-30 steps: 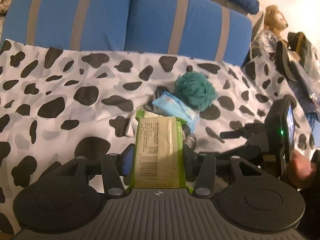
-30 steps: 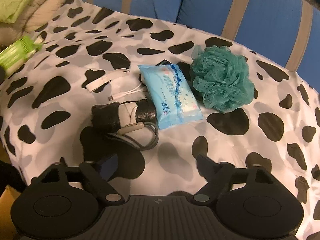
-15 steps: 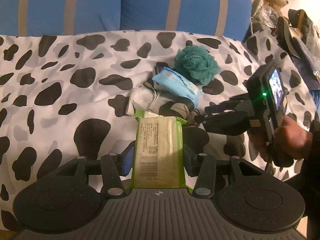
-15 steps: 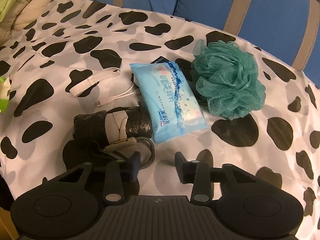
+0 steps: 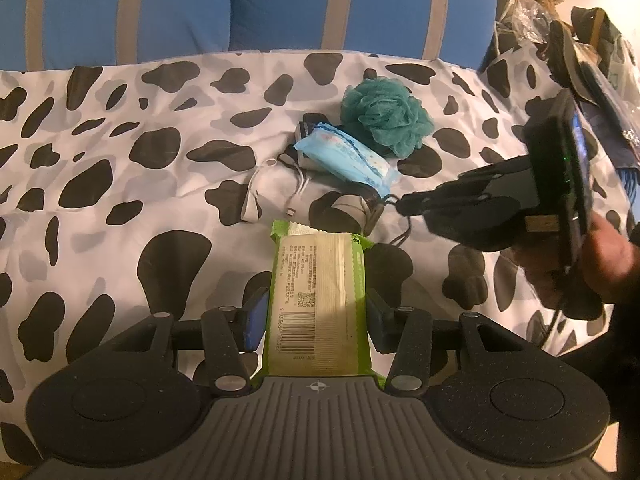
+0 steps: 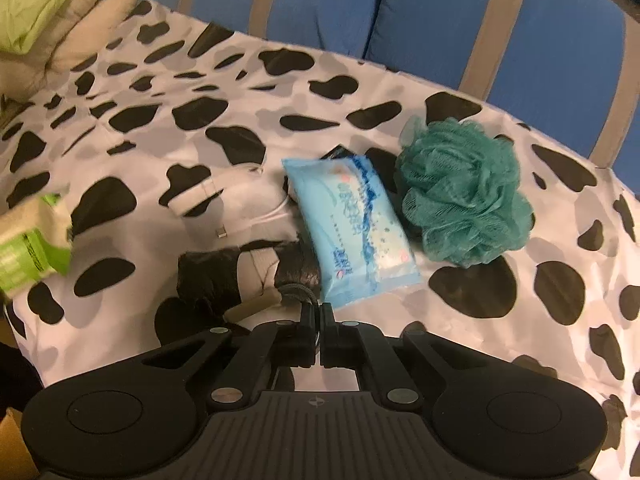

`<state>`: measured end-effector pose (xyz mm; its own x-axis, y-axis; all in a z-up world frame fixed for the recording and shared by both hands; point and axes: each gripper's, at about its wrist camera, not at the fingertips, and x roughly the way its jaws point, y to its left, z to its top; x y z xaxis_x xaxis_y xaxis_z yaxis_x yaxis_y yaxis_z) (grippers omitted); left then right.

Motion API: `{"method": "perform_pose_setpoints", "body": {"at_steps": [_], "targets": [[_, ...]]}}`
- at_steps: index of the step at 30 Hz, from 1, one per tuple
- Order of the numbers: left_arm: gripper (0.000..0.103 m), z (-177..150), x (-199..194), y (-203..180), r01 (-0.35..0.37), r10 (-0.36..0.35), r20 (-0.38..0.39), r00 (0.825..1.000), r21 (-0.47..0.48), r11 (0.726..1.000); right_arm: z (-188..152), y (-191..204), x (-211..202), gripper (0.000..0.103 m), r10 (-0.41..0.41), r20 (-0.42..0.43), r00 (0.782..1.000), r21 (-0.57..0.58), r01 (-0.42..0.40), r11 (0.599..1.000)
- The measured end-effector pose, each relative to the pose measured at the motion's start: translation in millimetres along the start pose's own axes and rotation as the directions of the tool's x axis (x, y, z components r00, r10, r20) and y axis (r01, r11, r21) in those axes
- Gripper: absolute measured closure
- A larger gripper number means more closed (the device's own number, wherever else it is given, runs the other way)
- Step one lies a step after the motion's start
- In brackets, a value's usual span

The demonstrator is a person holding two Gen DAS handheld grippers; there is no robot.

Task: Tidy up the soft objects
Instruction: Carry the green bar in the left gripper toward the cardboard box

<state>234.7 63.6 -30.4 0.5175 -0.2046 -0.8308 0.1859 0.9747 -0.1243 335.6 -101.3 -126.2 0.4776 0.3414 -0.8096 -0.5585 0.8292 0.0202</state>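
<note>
Green-edged wipes pack (image 5: 318, 300) clamped between the left tool (image 5: 316, 312) pads, sticking out forward over the cow-print sheet (image 5: 120, 184). Right tool (image 6: 320, 320) clenched tight, jaws pinching the dark cord loop (image 6: 298, 294) of the black rolled bundle (image 6: 224, 276). Just beyond: blue tissue pack (image 6: 352, 228) lying beside the teal bath pouf (image 6: 464, 188), touching or nearly so. White cable (image 6: 240, 208) off to the left. Blue striped cushions (image 6: 440, 20) behind.

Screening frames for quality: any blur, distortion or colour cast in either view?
Left wrist: sharp, fisheye bends the blue cushions, warm dim light. Right wrist: green packet smeared at the left edge, teal bath pouf crisp.
</note>
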Motion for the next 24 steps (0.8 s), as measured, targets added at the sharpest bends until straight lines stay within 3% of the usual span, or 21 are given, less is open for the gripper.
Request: {"method": "perform_pose_setpoints", "body": {"at_steps": [15, 24], "targets": [[0.055, 0, 3, -10, 0.004, -0.004, -0.009, 1.0, 0.022, 1.0, -17, -28, -78, 0.099, 0.009, 0.07, 0.998, 0.131, -0.018, 0.991], [0.055, -7, 5, -24, -0.025, 0.027, -0.024, 0.999, 0.087, 0.996, -52, -32, -123, 0.099, 0.039, 0.076, 0.996, 0.2, -0.053, 0.978]]}}
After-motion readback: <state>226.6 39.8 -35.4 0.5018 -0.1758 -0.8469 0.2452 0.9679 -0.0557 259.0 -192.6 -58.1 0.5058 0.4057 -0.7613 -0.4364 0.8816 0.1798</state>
